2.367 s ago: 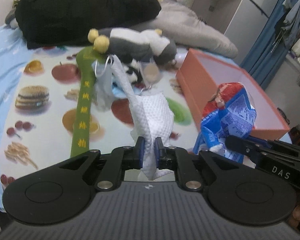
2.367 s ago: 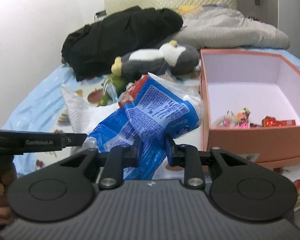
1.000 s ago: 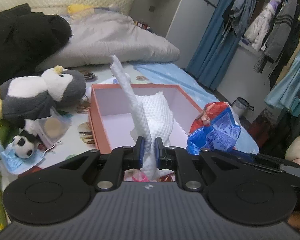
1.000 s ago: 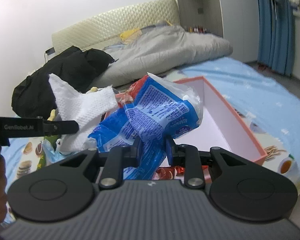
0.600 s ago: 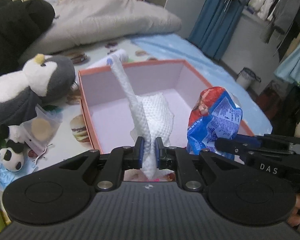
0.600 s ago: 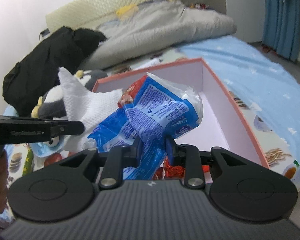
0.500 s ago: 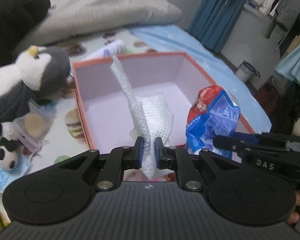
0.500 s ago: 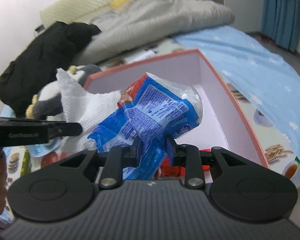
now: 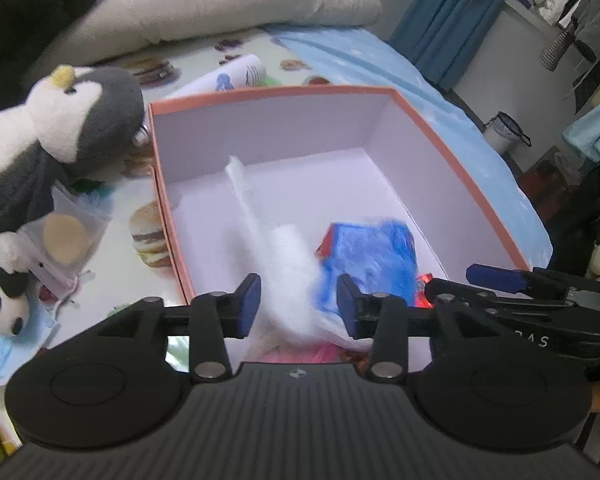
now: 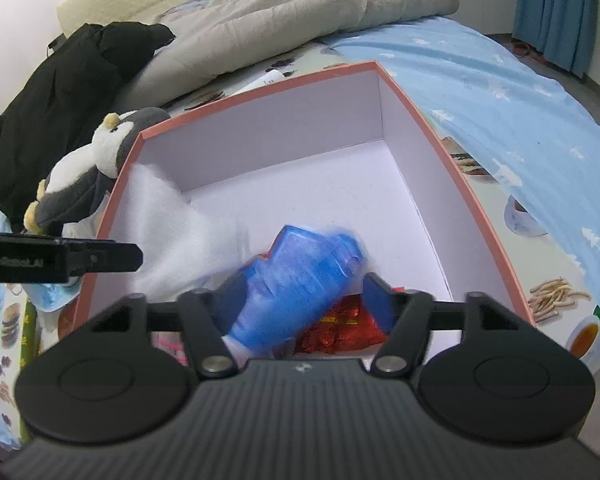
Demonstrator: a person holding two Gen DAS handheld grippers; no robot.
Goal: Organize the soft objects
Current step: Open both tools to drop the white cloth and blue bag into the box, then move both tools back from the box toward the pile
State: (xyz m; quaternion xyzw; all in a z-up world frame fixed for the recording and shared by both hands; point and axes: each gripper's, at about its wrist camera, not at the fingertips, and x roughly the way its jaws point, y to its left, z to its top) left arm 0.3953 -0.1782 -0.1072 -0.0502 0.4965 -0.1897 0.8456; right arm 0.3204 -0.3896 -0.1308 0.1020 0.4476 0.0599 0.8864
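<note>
Both my grippers have just let go. My left gripper [image 9: 298, 306] stands with its jaws spread wide, where 0.5 s ago they were pinched on the white cloth [image 9: 288, 276]; my right gripper [image 10: 300, 300] is spread wide too, having released the blue packet [image 10: 300, 276]. Both things are smeared with motion blur, so I judge they are dropping, or only just landed, inside the pink box [image 9: 452, 152].

The white cloth lies at the near left of the box floor, one long twisted end reaching toward the far wall. The blue packet sits just to its right, near the front wall, and seems to touch the cloth, though the blur keeps me from being sure. Red wrappers [image 10: 342, 326] show under and right of the packet in the right wrist view.

For the task, I take this as 2 soft things now stowed. Still outside, left of the box on the printed sheet, are the penguin plush [image 9: 56, 128], a small panda toy [image 9: 2, 306] and a clear pouch [image 9: 66, 240]. My next move would be to draw both grippers back out and turn left toward those.
</note>
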